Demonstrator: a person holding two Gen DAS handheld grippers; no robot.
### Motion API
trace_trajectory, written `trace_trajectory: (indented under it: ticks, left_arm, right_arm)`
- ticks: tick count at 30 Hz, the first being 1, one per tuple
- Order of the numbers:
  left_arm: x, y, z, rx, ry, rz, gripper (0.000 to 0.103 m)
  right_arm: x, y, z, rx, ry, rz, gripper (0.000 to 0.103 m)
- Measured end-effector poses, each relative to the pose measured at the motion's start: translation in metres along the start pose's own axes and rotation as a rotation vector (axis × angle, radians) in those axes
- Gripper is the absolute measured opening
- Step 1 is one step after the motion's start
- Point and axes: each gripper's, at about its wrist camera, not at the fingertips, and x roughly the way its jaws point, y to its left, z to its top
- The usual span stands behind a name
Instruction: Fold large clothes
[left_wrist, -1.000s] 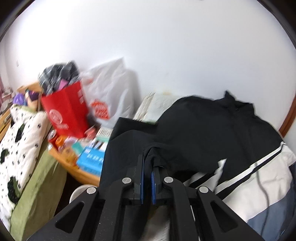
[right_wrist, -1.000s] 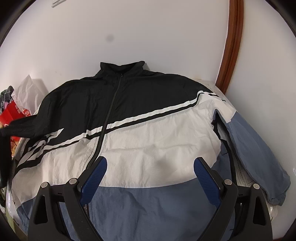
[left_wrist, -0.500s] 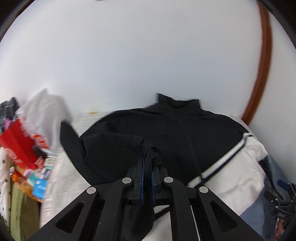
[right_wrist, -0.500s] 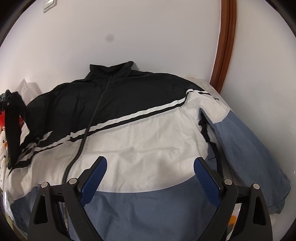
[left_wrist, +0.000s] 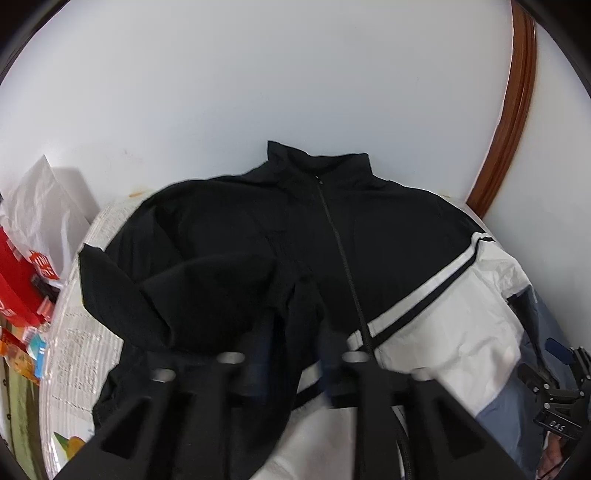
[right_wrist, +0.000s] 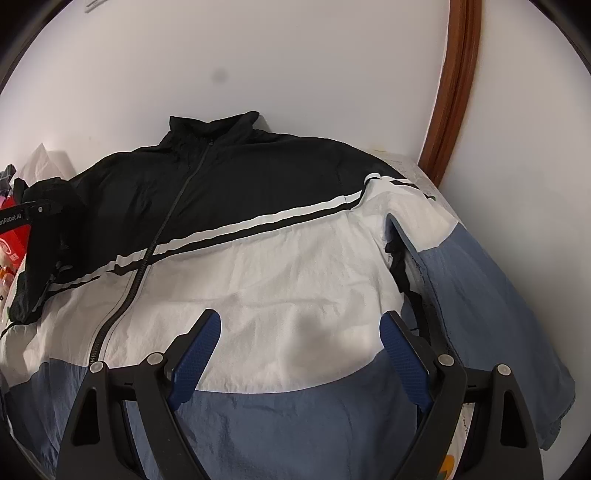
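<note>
Lying zipped across the bed, the black, white and blue windbreaker jacket (right_wrist: 280, 258) looks light, slippery; grasp cuffs or hem. Left hand-held gripper (left_wrist: 291, 354) opens, releasing the black sleeve (left_wrist: 192, 291); right hand-held gripper (right_wrist: 299, 354) hovers wide, closing slightly, empty.

Both wrist cameras look steeply down, close over the jacket (left_wrist: 369, 240) — the left from its black-sleeve side, the right from the hem — sharing collar, zip and white wall (right_wrist: 295, 66).
</note>
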Motion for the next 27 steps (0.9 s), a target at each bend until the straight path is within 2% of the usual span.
trace_trajectory:
  ticks: [2,5,9,15,21,25,27]
  left_arm:
    - [-0.006,-0.002,-0.003,0.001,-0.005,-0.018,0.061]
    - [-0.022,-0.006,-0.007,0.035,-0.033,-0.014,0.061]
    - [-0.048,0.005,-0.016,0.027,-0.058,-0.053,0.067]
    - [-0.090,0.055,-0.037,-0.030,-0.102,-0.029,0.078]
    - [-0.095,0.122,-0.078,-0.110,-0.050,0.063,0.078]
    - [-0.081,0.154,-0.109,-0.153,0.015,0.066,0.078]
    - [-0.075,0.163,-0.123,-0.168,0.032,0.043,0.078]
  right_arm:
    - [-0.002,0.003,0.000,-0.006,-0.002,0.003,0.087]
    - [-0.008,0.013,0.003,-0.026,-0.014,0.011,0.087]
    - [-0.018,0.031,0.010,-0.055,-0.035,0.046,0.087]
    - [-0.032,0.080,0.034,-0.130,-0.077,0.164,0.087]
    - [-0.032,0.152,0.067,-0.257,-0.116,0.310,0.088]
    - [-0.031,0.201,0.092,-0.335,-0.144,0.429,0.088]
    - [-0.029,0.225,0.103,-0.384,-0.149,0.482,0.088]
